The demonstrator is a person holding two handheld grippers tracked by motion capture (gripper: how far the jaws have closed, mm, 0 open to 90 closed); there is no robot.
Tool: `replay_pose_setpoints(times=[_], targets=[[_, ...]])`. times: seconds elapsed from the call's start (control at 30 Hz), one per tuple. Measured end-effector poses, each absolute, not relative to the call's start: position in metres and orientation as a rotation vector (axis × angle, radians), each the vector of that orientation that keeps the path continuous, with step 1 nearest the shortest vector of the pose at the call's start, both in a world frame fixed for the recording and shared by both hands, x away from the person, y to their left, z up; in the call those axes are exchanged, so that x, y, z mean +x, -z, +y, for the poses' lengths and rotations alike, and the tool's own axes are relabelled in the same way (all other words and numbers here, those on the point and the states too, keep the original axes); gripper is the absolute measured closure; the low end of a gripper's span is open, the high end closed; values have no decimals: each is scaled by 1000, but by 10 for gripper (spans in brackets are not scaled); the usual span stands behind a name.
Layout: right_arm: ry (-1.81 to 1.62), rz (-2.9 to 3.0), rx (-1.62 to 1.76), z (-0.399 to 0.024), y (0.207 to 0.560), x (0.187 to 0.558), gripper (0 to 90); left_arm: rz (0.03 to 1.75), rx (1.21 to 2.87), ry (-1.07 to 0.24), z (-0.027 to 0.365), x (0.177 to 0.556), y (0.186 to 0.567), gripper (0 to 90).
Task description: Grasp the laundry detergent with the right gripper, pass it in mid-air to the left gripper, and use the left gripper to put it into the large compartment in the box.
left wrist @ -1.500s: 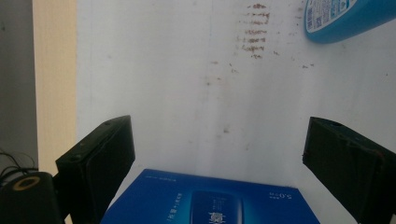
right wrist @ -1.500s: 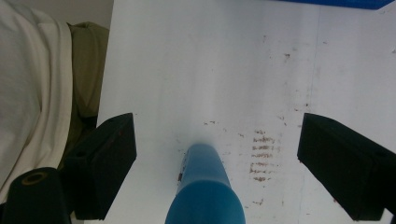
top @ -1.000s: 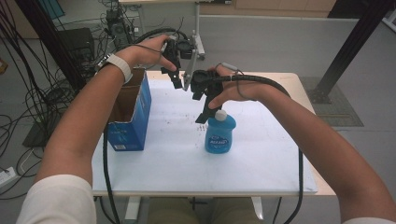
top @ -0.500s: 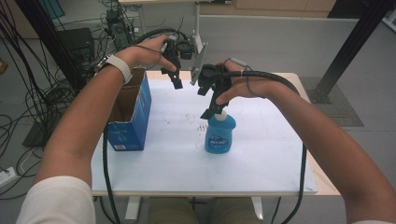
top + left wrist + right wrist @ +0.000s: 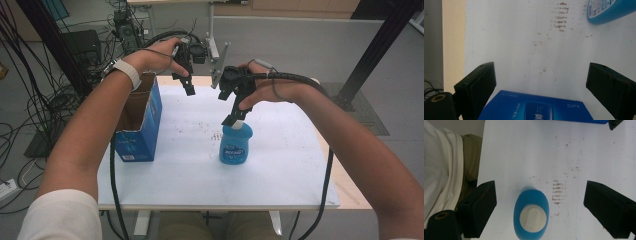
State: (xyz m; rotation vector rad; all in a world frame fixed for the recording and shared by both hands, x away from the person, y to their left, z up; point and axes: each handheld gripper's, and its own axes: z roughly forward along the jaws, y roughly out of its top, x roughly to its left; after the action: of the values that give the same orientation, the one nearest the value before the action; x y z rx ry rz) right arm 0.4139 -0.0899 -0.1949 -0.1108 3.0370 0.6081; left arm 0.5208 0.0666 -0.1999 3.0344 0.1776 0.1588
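A blue bottle (image 5: 235,145) with a white cap (image 5: 533,217) stands upright on the white bench (image 5: 200,175), near its middle and a little toward the right edge. The right gripper (image 5: 233,119) hangs directly above it, pointing down; in the right gripper view the two black jaws stand wide apart on either side of the bottle, touching neither its cap nor its body, so this gripper is released and grasps nothing.

A blue cardboard box (image 5: 139,125), open at the top, stands along the bench's left edge, well apart from the bottle. The left gripper (image 5: 189,89) is held in the air over the far edge of the bench, just beyond the box's far end. In the left gripper view its jaws are spread wide as well, with the box's blue printed side (image 5: 534,107) low between them and nothing clasped.

Faint brown smudges (image 5: 560,17) mark the bench surface beside the bottle.
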Motion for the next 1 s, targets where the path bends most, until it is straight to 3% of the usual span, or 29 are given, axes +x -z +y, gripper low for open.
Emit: replay_pose_setpoints(times=[1.0], targets=[[-480, 3028, -23, -140, 199, 417, 87, 179, 3045, -155, 63, 521, 202, 97]])
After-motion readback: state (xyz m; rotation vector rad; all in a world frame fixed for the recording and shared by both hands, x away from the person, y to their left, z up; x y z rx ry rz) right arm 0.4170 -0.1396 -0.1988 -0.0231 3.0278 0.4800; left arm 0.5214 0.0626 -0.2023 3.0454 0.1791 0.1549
